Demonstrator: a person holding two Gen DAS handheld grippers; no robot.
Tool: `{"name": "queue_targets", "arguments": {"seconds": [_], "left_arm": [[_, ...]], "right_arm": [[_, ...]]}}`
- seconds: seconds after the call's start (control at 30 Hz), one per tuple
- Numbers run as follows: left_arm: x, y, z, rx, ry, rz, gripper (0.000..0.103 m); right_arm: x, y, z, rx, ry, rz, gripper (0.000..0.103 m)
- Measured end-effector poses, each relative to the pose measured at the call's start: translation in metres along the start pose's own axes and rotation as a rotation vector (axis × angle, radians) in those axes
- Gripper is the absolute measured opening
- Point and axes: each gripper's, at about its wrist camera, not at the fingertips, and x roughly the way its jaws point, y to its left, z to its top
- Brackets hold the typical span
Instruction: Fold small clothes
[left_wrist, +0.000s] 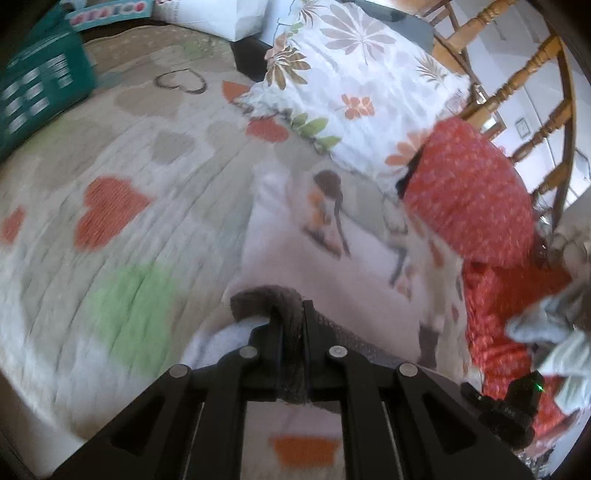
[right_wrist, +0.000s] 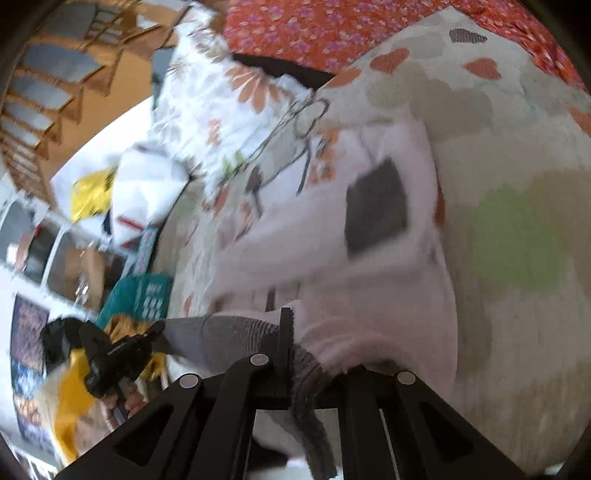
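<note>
**Inspector:** Your left gripper (left_wrist: 293, 314) is clamped on the grey ribbed cuff (left_wrist: 264, 297) of the white garment (left_wrist: 325, 258), the cuff bunched between and just ahead of the fingers. Your right gripper (right_wrist: 286, 325) also appears closed on grey ribbing (right_wrist: 236, 328), though one finger is partly hidden by cloth.

**Operator:** Where does the garment lie?

**Inspector:** On the heart-print bedspread (left_wrist: 110, 206), running away from your left gripper toward the floral pillow (left_wrist: 354, 74) at the bed's far edge; that is its long axis. The red patterned cloth (left_wrist: 469, 192) sits beside it.

**Operator:** Any differences between views?

**Inspector:** Only your right wrist view shows the garment's dark grey pocket (right_wrist: 376, 206). Only the left shows the teal basket (left_wrist: 37, 81) clearly. Both frames are motion-blurred.
</note>
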Motion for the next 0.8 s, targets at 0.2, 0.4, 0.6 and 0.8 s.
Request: {"name": "queue_targets", "arguments": {"seconds": [0.2,0.4,0.6,0.8], "left_arm": [[0.067,-0.009,0.046,-0.018,0.027,0.008,0.008],[0.124,-0.004,0.085,-0.062,0.032,-0.021,0.009],[0.144,0.005,0.106,-0.147,-0.014,-0.091,0.036],[0.133,-0.002,0.108,-0.105,-0.086,0.0,0.069]], "right_arm": [[0.054,-0.005,0.059,0.054,0.015,-0.054,0.004],[0.081,-0.034,0.108,0.153,-0.003,0.052,0.007],[0.088,-0.075,0.156,0.304,-0.141,0.115,0.059],[0.086,-0.075,0.168,0.263,-0.193,-0.023,0.065]]}}
